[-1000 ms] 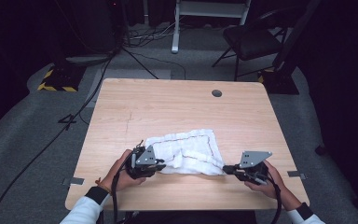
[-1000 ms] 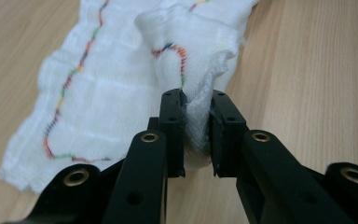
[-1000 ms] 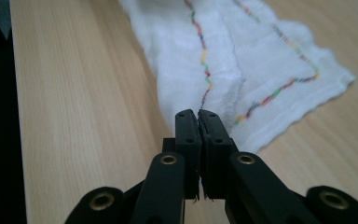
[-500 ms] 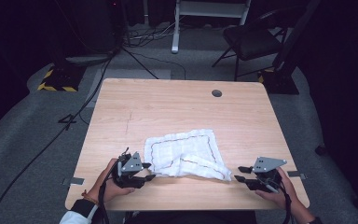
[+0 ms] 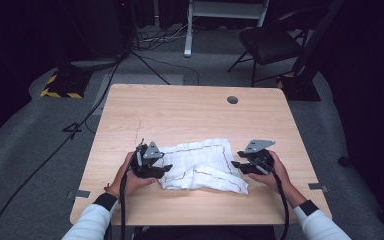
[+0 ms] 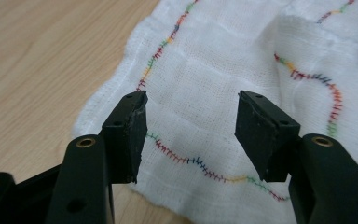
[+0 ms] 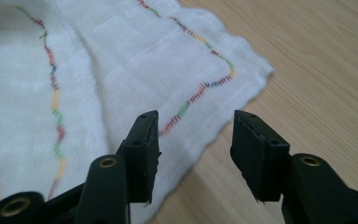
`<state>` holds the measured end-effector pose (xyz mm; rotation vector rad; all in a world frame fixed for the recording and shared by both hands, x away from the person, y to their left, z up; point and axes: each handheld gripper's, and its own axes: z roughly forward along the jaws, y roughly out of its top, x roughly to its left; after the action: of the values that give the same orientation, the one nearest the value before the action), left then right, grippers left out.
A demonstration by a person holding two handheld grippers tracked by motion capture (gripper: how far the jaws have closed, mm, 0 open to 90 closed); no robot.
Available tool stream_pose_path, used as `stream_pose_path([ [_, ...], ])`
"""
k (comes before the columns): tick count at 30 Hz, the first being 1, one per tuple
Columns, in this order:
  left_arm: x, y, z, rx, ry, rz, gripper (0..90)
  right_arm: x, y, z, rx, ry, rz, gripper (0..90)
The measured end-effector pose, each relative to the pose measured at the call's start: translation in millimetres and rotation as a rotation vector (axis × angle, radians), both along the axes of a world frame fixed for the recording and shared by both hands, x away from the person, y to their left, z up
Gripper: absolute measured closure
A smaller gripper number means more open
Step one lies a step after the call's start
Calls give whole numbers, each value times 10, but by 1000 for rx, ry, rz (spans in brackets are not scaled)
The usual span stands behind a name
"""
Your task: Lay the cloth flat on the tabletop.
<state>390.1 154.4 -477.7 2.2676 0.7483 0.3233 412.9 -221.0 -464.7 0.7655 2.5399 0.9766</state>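
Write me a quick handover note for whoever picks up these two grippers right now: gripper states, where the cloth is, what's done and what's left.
Left gripper: jaws have just been opening, now apart over the near left part of the white cloth, nothing clamped.
Right gripper: jaws have just been opening too, apart at the cloth's right edge, holding nothing.
Cloth: white muslin with rainbow stitching, lying near the front edge of the wooden table, part folded and rumpled, one flap lapped over.
Done: both grips released; cloth rests on the table.
Left: probably regrip the edges and smooth or finish the fold; the layers are not yet neat.
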Motion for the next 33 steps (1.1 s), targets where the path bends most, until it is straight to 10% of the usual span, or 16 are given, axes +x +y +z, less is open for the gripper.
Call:
stream_pose_path([
  [7, 109, -128, -128, 89, -31, 42, 453, 230, 192, -195, -1, 62, -26, 516],
  [15, 231, -86, -181, 17, 22, 31, 450, 364, 145, -230, 12, 108, -53, 472],
  [33, 904, -293, -155, 74, -15, 82, 382, 736, -79, -219, -4, 97, -189, 461],
])
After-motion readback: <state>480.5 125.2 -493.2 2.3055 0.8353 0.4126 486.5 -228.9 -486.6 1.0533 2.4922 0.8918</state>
